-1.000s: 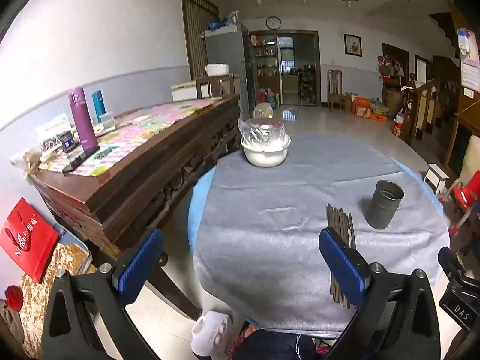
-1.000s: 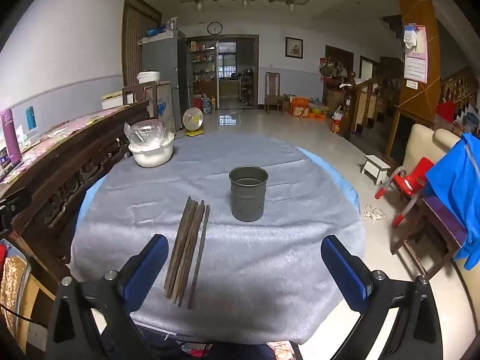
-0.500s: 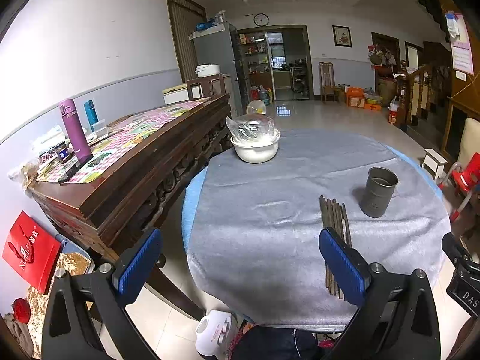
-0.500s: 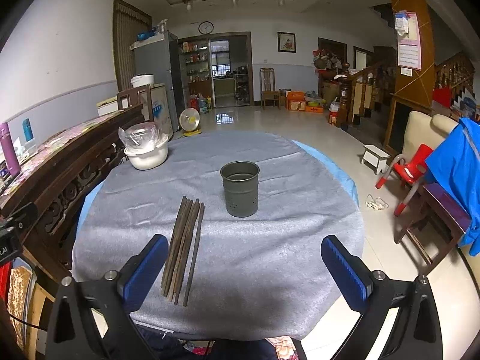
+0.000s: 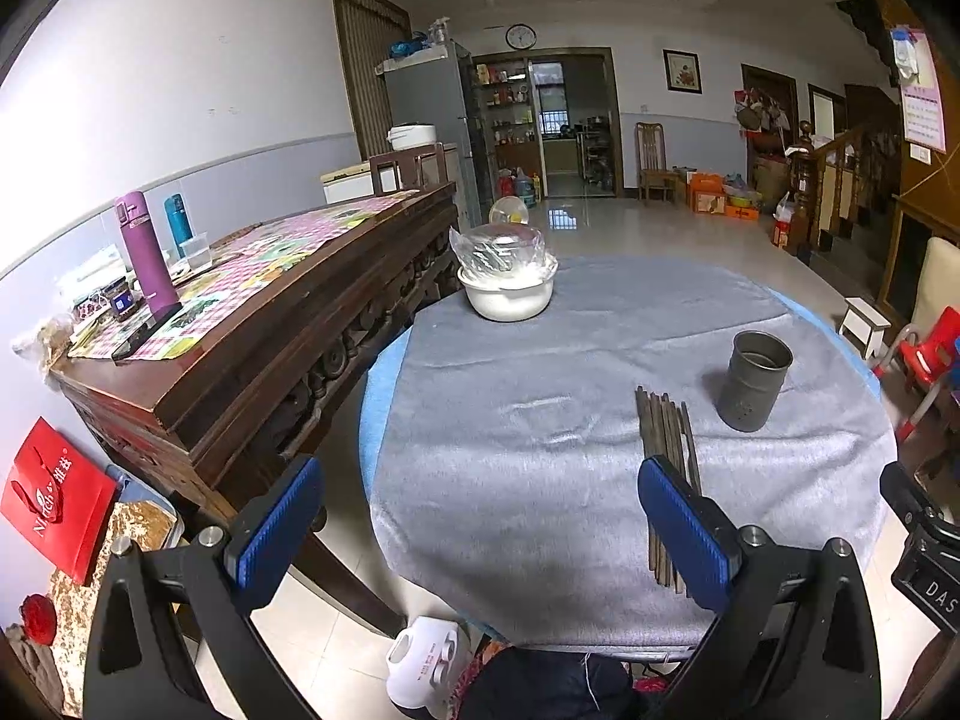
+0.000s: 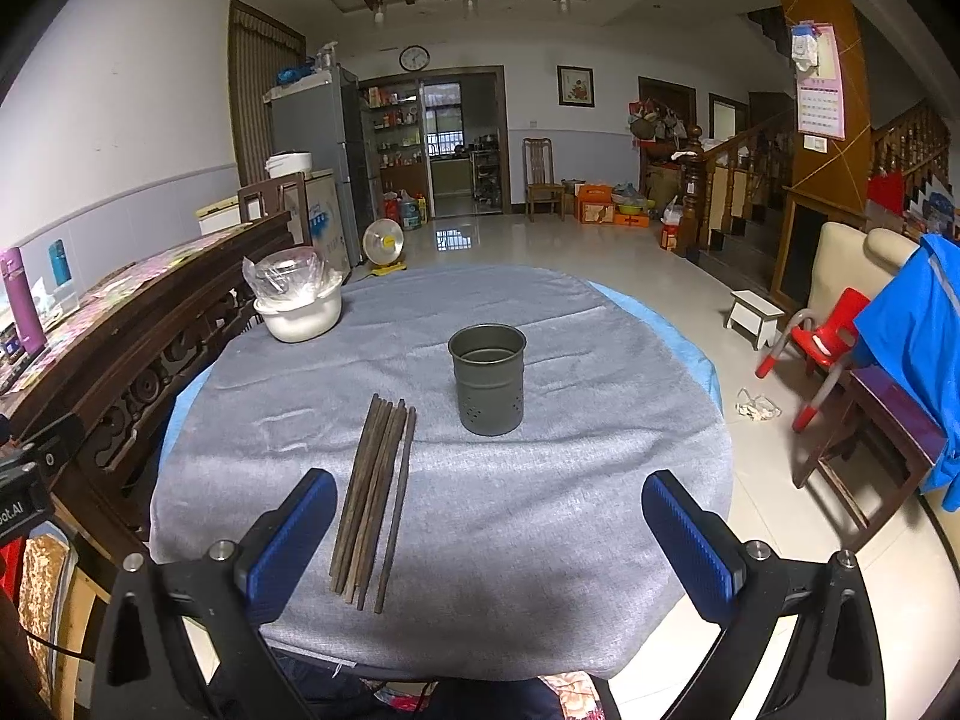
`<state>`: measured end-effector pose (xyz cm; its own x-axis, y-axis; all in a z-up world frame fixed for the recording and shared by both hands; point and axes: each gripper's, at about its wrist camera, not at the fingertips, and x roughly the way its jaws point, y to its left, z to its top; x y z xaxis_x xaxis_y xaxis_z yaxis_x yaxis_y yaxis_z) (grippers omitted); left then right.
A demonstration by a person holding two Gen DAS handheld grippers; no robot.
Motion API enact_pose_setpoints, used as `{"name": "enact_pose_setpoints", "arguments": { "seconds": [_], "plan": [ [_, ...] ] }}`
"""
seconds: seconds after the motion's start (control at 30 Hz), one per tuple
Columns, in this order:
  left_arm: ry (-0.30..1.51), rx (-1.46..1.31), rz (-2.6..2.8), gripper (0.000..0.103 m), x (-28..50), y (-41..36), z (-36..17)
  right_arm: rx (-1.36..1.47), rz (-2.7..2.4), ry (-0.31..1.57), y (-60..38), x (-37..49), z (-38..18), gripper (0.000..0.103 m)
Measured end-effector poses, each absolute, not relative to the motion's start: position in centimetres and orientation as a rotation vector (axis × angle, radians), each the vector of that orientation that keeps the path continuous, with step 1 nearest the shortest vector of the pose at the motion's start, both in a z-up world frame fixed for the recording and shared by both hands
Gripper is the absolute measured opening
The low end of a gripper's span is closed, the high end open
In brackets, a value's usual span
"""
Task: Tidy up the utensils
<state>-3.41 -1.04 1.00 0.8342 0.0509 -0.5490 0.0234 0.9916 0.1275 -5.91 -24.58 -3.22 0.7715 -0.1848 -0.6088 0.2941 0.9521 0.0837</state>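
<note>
Dark wooden chopsticks [image 6: 375, 495] lie bundled on the grey tablecloth [image 6: 540, 510], just left of the perforated metal holder [image 6: 487, 380]. Left gripper [image 5: 480, 525] and right gripper [image 6: 489, 531] both wide, empty. Risk: thin sticks rolling or scattering under a skewed pinch; light holder tipping. Cloth around them is free; near table edge close.
</note>
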Motion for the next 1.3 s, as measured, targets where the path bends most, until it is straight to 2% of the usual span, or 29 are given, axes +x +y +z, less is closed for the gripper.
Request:
{"name": "enact_pose_setpoints", "arguments": {
  "seconds": [1.3],
  "plan": [
    [0.599, 0.123, -0.012, 0.103, -3.15, -1.36, 0.97, 0.179, -0.252, 0.641, -24.20, -5.29, -3.20, 0.103]
  ]
}}
